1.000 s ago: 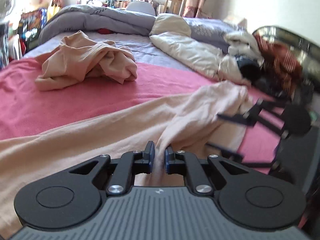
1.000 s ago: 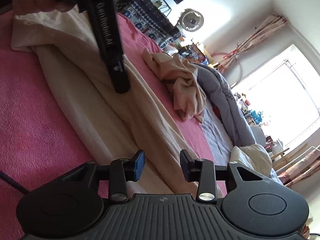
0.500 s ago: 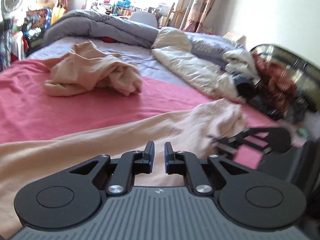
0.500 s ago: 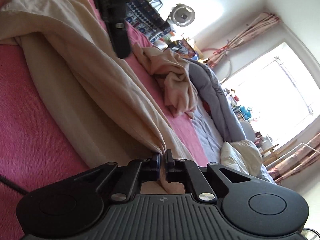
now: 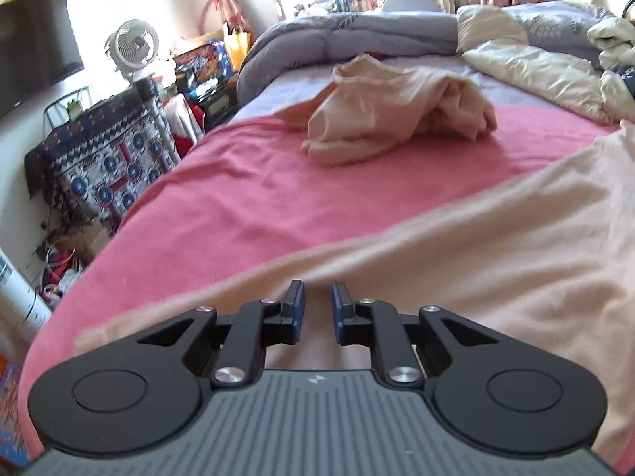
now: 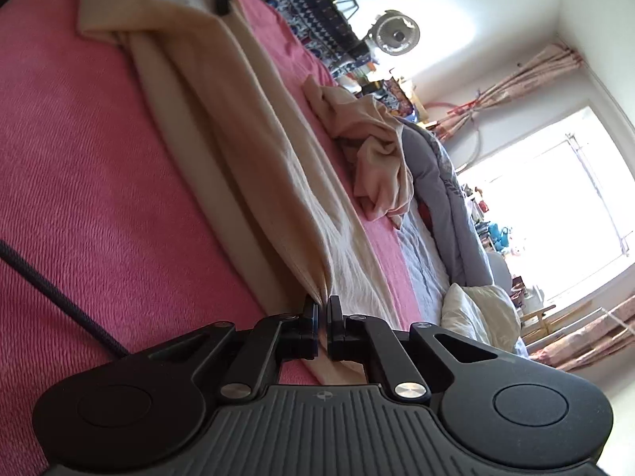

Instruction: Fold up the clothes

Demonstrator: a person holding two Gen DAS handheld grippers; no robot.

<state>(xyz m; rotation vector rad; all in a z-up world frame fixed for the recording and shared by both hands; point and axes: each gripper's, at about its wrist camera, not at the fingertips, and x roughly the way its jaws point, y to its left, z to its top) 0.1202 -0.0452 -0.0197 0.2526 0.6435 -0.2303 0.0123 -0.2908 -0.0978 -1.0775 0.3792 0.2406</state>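
A long beige garment (image 5: pixel 456 261) lies stretched across the pink bed cover (image 5: pixel 258 206). My left gripper (image 5: pixel 317 297) hovers low over its near edge. Its jaws are opening, a narrow gap shows between the blue pads, and the cloth lies under them, not pinched. In the right wrist view the same garment (image 6: pixel 246 150) runs away from me as a long ridge. My right gripper (image 6: pixel 322 305) is shut on a raised fold of it. A second, crumpled peach garment (image 5: pixel 397 115) (image 6: pixel 377 158) sits further up the bed, apart from both grippers.
A grey duvet (image 5: pixel 357 35) and a cream quilt (image 5: pixel 535 67) pile up at the bed's far end. Beside the bed stand a patterned cabinet (image 5: pixel 107 158) and a white fan (image 5: pixel 133 45). A dark cable (image 6: pixel 59 305) crosses the pink cover (image 6: pixel 79 158).
My right gripper went from open to shut on the beige fold. The left wrist view swung left, losing sight of the right gripper, and the left jaws parted a little.
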